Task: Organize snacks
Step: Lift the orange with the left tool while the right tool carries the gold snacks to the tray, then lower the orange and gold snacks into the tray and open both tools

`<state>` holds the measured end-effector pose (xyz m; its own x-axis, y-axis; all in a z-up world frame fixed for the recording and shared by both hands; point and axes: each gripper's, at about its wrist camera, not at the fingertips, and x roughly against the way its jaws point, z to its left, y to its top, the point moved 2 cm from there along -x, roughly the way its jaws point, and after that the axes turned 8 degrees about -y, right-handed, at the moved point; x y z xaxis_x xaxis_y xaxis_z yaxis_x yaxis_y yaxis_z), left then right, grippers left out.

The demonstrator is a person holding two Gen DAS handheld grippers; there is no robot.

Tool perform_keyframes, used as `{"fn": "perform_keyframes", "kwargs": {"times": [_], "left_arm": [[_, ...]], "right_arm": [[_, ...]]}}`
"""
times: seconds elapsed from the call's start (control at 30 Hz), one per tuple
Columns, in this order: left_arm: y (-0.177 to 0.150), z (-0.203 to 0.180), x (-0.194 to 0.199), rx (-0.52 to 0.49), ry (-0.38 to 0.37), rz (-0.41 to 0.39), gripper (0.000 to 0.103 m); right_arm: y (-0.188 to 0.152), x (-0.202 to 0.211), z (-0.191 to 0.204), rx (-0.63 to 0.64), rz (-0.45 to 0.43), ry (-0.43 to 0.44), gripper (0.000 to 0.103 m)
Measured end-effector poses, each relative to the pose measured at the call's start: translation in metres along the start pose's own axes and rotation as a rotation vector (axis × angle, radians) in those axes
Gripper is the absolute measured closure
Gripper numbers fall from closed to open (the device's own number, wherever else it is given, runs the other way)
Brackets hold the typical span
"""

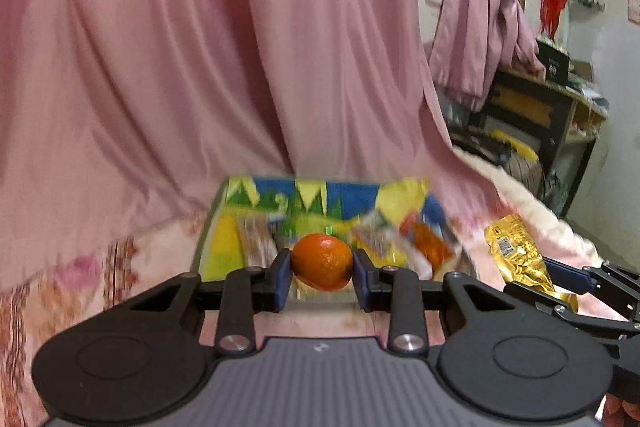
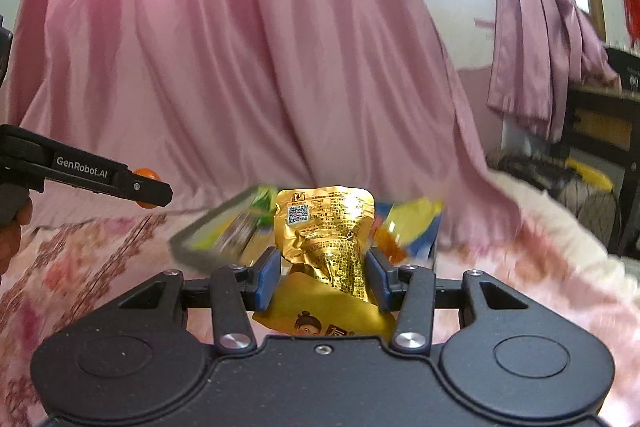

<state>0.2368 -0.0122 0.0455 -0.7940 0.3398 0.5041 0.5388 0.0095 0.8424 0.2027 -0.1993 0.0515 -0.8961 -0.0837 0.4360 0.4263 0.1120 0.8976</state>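
The left tongs (image 1: pixel 322 273) grip an orange (image 1: pixel 322 261) just in front of the colourful snack tray (image 1: pixel 224 227) on the floral bedding (image 1: pixel 80 291). To the tray's right, the right tongs (image 2: pixel 326 277) clamp a crumpled gold packet (image 2: pixel 328 231).

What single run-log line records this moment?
left gripper: shut on orange | right gripper: shut on gold packet | tray: holds snacks

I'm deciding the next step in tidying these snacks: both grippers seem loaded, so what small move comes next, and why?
Probably carry both on toward the colourful tray and lower them: the left gripper clamps an orange, the right gripper a gold packet, and the tray ahead already holds snacks.
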Motion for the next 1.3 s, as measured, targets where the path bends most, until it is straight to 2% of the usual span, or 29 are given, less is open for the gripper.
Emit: {"fn": "perform_keyframes", "kwargs": {"times": [0.2, 0.33, 0.47, 0.83, 1.03, 1.3], "left_arm": [[0.030, 0.007, -0.028, 0.014, 0.006, -0.049, 0.068], [0.034, 0.013, -0.051, 0.036, 0.006, -0.046, 0.068], [0.034, 0.017, -0.080, 0.047, 0.004, -0.029, 0.068], [0.020, 0.023, -0.151, 0.050, 0.000, 0.049, 0.068], [0.008, 0.021, -0.168, 0.054, -0.007, 0.073, 0.068], [0.001, 0.011, -0.180, 0.049, -0.015, 0.101, 0.068]], "right_arm": [[0.044, -0.030, -0.008, 0.021, -0.041, -0.027, 0.054], [0.062, -0.047, -0.007, 0.074, -0.072, -0.026, 0.054], [0.068, -0.073, -0.009, 0.086, -0.062, -0.019, 0.054], [0.054, -0.154, -0.028, 0.039, 0.043, -0.014, 0.054], [0.036, -0.182, -0.037, -0.031, 0.123, -0.032, 0.054], [0.023, -0.202, -0.034, -0.011, 0.175, -0.030, 0.054]]}}
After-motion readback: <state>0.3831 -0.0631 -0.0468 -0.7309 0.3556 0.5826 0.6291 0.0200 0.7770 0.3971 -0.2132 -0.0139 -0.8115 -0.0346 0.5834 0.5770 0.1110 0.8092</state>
